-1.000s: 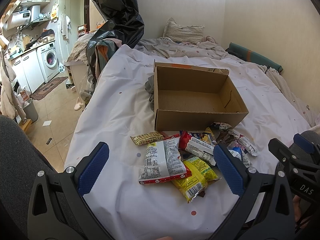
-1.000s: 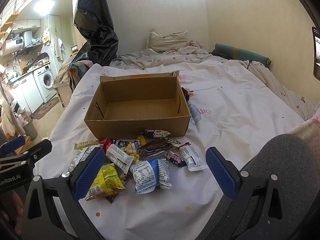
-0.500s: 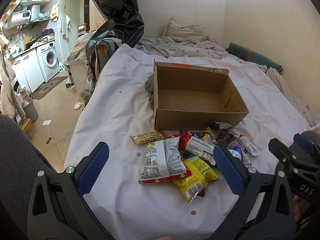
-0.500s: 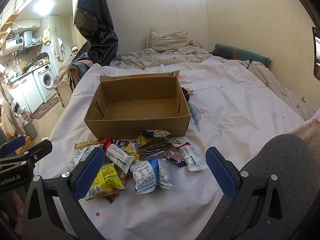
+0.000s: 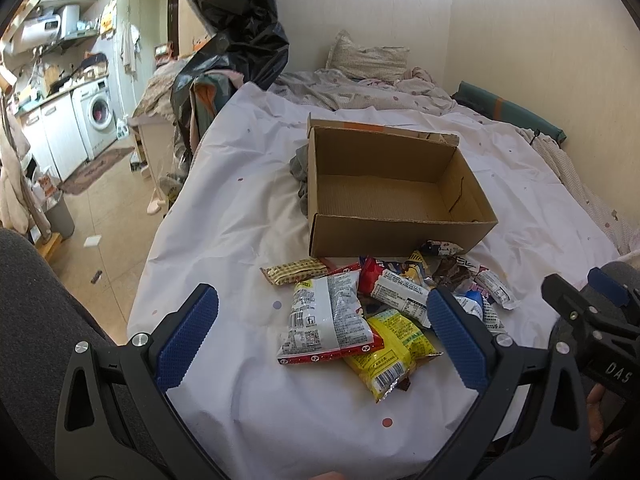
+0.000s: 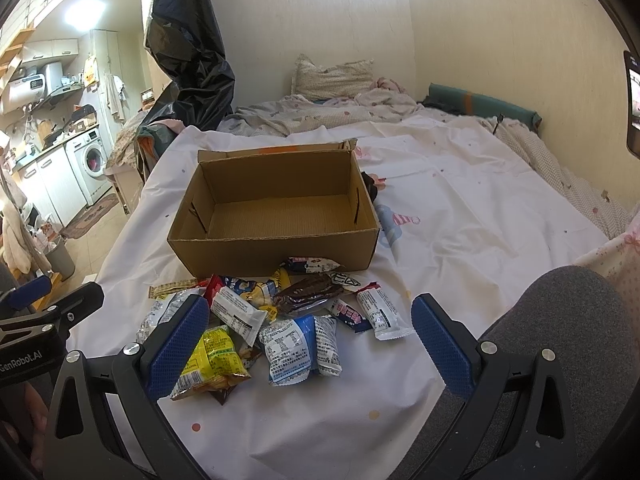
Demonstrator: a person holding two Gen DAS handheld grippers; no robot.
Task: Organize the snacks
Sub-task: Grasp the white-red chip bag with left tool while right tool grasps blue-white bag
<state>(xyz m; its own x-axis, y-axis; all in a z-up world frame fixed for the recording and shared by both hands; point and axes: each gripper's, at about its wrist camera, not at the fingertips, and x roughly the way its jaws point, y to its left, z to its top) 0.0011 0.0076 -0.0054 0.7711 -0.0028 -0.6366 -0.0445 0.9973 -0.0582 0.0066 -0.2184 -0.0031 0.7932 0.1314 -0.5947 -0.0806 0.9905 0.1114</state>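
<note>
White sheeting (image 5: 240, 208) covers a bed, with an empty open cardboard box (image 6: 276, 216) standing on it. Just in front of the box lies a heap of snack packets (image 6: 280, 320): silver-white, yellow, blue-white and a dark brown one, overlapping so their print is hard to read. The left gripper (image 5: 322, 330) and right gripper (image 6: 310, 340) hover spread wide, holding nothing; their blue pads (image 5: 188, 340) hide parts of the heap's edges, perhaps further packets.

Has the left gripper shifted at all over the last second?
No. In the left wrist view the cardboard box and snack pile sit at the same place in frame as before, so the left gripper stayed still, open.
</note>
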